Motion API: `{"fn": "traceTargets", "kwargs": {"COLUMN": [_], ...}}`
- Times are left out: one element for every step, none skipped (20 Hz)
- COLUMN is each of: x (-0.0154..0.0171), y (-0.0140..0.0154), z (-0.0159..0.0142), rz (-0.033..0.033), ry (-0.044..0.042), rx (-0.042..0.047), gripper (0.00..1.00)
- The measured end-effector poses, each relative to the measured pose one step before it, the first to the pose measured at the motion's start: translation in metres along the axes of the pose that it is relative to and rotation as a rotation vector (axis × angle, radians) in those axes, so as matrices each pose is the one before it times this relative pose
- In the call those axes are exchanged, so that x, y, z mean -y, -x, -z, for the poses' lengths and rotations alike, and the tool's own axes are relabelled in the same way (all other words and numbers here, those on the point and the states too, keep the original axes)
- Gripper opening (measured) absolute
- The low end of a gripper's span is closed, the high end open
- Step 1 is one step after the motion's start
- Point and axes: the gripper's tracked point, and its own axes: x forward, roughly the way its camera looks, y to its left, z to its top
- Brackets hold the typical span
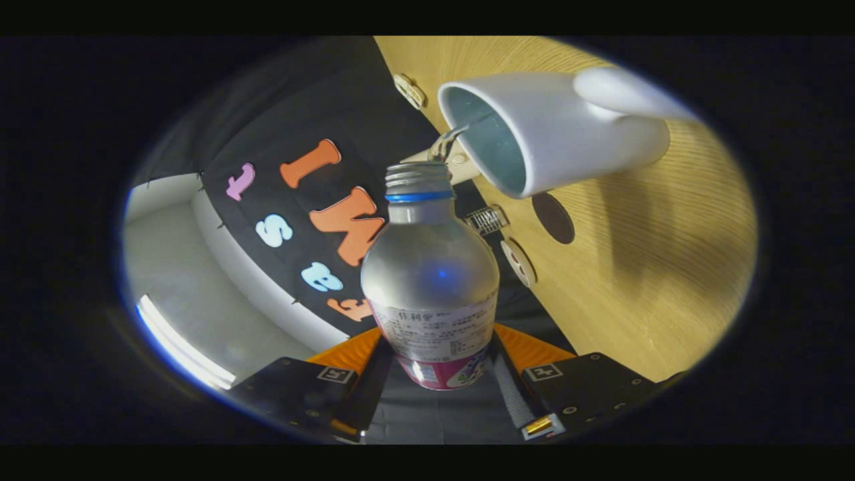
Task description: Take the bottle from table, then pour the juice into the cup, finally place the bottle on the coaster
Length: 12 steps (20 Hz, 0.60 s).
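Gripper view, pouring stage. The tongs [437,384] pinch the bottle [431,280] low on its labelled body, one finger pressed against each side, so the bottle stands between them with its uncapped, threaded neck pointing forward, away from the camera. The whole scene appears rolled, which suggests that tongs and bottle are tilted toward the cup [554,137]; the wooden worktop [641,267] runs slantwise beyond the bottle. The white cup, with its handle turned toward the far side, stands on the worktop just beyond the bottle's mouth, and its opening faces the neck. A thin stream seems to pass from the bottle's mouth over the cup's rim, though it is small and partly confused with a pale object behind it. Judged from this, the first step (taking the bottle from the worktop) is done, and the second (pouring) is under way; how much liquid has reached the cup cannot be told. The last step remains: a dark round disc [553,218], probably the coaster, lies bare on the worktop near the cup, beyond the tongs and to one side of the bottle.
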Motion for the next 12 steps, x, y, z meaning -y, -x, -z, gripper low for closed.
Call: {"fn": "traceTargets", "kwargs": {"x": [-0.00213,-0.00183,-0.00272,-0.00428,-0.00279,-0.00138,-0.00016,-0.00205,-0.00186,-0.00193,-0.00281,-0.00188], "y": [0.0,0.00178,-0.00082,0.00067,0.00032,0.00077,-0.00093,0.00008,-0.00077,0.00141,-0.00006,0.00173], "z": [0.00035,-0.00011,-0.00046,0.0013,0.00031,0.00097,-0.00022,0.00099,0.00041,0.00003,-0.00161,-0.00032], "rz": [-0.00735,-0.00452,-0.01073,-0.00815,-0.00751,-0.002,-0.00427,-0.00255,-0.00452,-0.00546,-0.01111,-0.004], "ry": [0.00001,-0.0022,-0.00948,-0.01007,-0.00768,-0.00125,-0.00062,-0.00276,-0.00658,-0.0074,-0.0044,-0.00195], "rx": [-0.00202,-0.00051,0.00076,-0.0004,-0.00217,-0.0005,-0.00043,-0.00154,-0.0041,-0.00089,0.00135,0.00411], "gripper": [0.77,0.77,0.77,0.77,0.77,0.77,0.77,0.77,0.77,0.77,0.77,0.77]}}
